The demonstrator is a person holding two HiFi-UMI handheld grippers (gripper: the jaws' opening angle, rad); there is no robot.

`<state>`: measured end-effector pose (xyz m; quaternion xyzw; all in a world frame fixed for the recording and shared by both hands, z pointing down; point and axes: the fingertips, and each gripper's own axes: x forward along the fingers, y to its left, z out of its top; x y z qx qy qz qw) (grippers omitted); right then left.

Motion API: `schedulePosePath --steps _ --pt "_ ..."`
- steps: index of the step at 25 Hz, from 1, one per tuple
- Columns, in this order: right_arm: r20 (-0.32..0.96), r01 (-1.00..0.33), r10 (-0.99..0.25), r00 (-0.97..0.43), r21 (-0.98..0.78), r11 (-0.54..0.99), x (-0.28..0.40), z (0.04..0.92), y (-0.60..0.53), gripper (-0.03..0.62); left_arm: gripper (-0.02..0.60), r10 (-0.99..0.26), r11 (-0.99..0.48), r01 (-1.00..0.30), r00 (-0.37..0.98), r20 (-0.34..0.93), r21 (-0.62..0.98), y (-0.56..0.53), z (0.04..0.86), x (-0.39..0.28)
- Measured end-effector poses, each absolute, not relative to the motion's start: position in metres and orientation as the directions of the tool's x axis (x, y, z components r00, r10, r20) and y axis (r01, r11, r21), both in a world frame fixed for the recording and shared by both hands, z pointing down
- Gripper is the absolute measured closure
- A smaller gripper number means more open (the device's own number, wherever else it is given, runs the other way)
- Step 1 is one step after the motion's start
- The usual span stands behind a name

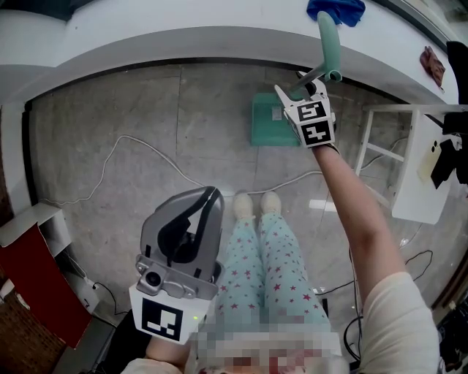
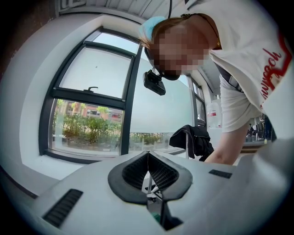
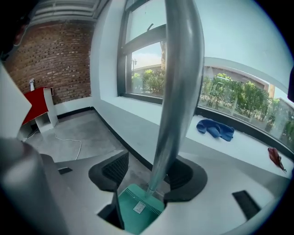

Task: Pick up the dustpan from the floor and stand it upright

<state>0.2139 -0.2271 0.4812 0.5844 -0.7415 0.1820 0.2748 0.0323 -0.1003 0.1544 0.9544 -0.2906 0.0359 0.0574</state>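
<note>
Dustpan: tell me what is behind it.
Behind the dustpan is the white window ledge, a blue cloth lying on it near the handle top. The handle covers a strip of ledge, so whatever lies right there cannot be seen.

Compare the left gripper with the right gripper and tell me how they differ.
The left gripper's fingers are pressed together with nothing between them. The right gripper's fingers stand apart with the dustpan handle between them. The left gripper is held back beside the person's legs, while the right gripper is stretched out to the dustpan below the window ledge. Both bear a marker cube.
</note>
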Motion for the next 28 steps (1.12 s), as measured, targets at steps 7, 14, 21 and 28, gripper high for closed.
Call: schedulePosePath --steps 7,14,21,28 --pt "0.610 -0.987 -0.783 -0.116 0.020 0.162 0.235 0.488 -0.235 0.342 0.560 -0.524 -0.840 -0.535 0.842 0.127 0.084 -0.088 0.168 0.032" --pt "0.637 -0.991 -0.765 -0.096 0.015 0.136 0.244 0.505 -0.228 0.341 0.560 -0.522 -0.834 -0.539 0.840 0.146 0.117 -0.087 0.181 0.026" --pt "0.627 -0.997 -0.775 -0.072 -0.023 0.073 0.246 0.497 -0.201 0.338 0.560 -0.506 -0.850 -0.518 0.854 0.120 0.101 -0.091 0.168 0.038" --pt "0.545 -0.998 -0.837 -0.048 -0.054 0.022 0.253 0.443 -0.172 0.338 0.560 -0.462 -0.878 -0.469 0.883 0.088 0.099 -0.087 0.149 0.054"
